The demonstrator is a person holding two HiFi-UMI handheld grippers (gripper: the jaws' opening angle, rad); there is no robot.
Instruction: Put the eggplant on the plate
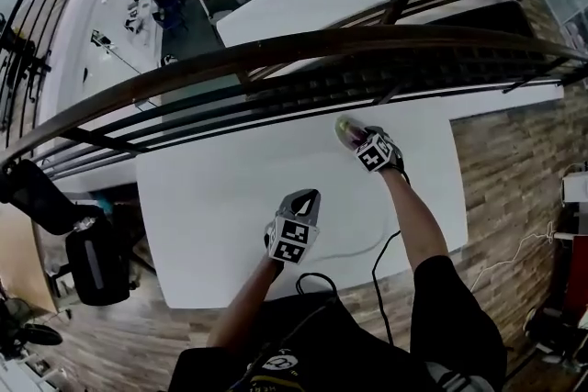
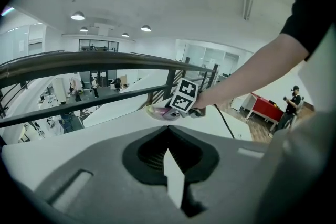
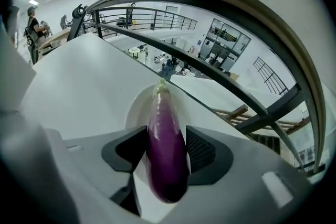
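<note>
A long purple eggplant (image 3: 167, 149) with a pale green stem sits between the jaws of my right gripper (image 3: 167, 136), which is shut on it, both pads against its sides. Under its stem end lies a white plate (image 3: 135, 110) on the white table (image 1: 211, 197). In the head view the right gripper (image 1: 355, 137) is at the table's far edge, over the plate (image 1: 342, 126). My left gripper (image 1: 310, 196) hovers nearer the front middle of the table, shut and empty. From the left gripper view its joined jaws (image 2: 168, 128) point toward the right gripper (image 2: 171, 113) and the plate (image 2: 154, 110).
A dark metal railing (image 1: 276, 60) runs along the far side of the table, with an open hall far below it. A black cable (image 1: 377, 252) trails over the table's front edge. Wooden floor (image 1: 514, 188) lies on the right.
</note>
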